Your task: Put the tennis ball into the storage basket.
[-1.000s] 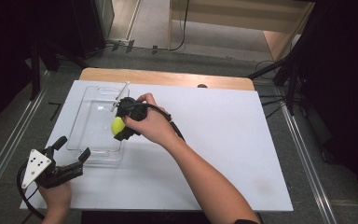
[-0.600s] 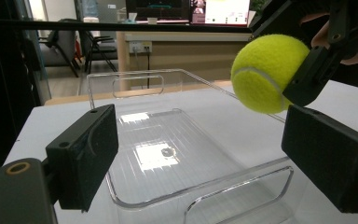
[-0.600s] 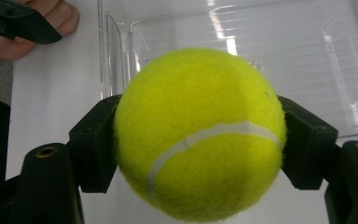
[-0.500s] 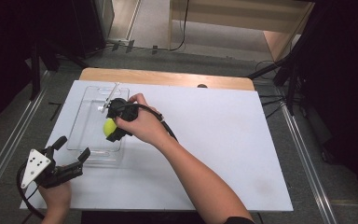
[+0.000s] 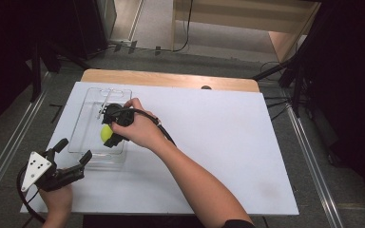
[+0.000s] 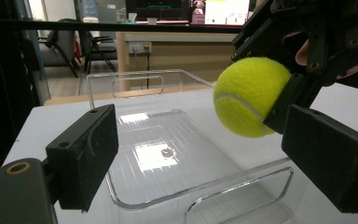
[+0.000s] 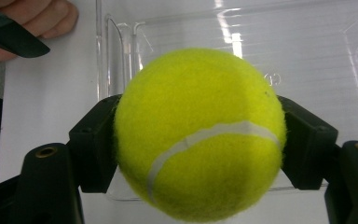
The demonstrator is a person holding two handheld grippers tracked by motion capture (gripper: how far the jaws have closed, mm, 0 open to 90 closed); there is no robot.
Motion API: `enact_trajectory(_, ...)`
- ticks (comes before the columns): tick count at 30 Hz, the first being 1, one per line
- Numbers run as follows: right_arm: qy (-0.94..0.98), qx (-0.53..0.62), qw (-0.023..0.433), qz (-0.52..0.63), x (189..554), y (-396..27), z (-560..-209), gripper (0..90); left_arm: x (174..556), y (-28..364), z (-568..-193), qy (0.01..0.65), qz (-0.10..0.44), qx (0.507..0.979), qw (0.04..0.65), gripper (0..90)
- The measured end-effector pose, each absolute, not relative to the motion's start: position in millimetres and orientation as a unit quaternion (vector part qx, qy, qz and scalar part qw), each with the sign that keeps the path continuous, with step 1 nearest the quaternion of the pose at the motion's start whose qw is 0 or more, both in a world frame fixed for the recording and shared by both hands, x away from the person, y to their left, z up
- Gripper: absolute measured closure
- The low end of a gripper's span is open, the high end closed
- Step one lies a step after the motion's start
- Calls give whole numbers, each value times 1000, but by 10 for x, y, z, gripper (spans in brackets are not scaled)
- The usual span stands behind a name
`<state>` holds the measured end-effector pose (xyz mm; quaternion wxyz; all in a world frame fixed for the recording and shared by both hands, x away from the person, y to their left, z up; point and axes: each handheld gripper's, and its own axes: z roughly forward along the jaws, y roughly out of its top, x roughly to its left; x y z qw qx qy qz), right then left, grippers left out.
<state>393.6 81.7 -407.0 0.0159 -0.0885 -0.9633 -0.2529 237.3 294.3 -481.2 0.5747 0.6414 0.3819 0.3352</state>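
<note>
The right gripper [image 5: 108,138], carried by the person's right hand [image 5: 138,129], has its two black jaws clamped on opposite sides of a fuzzy yellow-green tennis ball [image 7: 199,135], gripping it across its widest part. The ball hangs above the floor of a clear, shallow plastic tray [image 5: 91,114] that sits on the left part of the white table board [image 5: 218,142]; in the left gripper view it is seen raised over the tray's right side, not touching the bottom.

The ball should handle as light and springy, with a felt cover that gives the pads good friction. It is round, though, so a hold off its middle could squeeze it out sideways, and dropped from any height it would likely bounce or roll inside the smooth tray.

Nearer and further left, the left gripper [image 5: 71,156] rests by the tray's near edge with its jaws spread wide and nothing between them.
</note>
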Motion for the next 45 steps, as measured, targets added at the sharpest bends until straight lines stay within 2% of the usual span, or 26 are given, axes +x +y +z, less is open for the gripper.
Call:
enact_trajectory(31,-972,-86,23,-217,3942,920,-4288,231,2377,2945,-4813,383,333,639,578,113)
enact_trajectory(33,-972,-86,25,-218,3939,917,-4284,217,2378,2945,-4813,383,333,639,578,113)
enact_trajectory(35,-970,-85,27,-224,3931,905,-4259,157,2378,2945,-4814,383,333,639,578,113)
enact_trajectory(45,-964,-89,17,-250,3862,748,-4075,105,2381,2936,-4814,384,333,639,577,113)
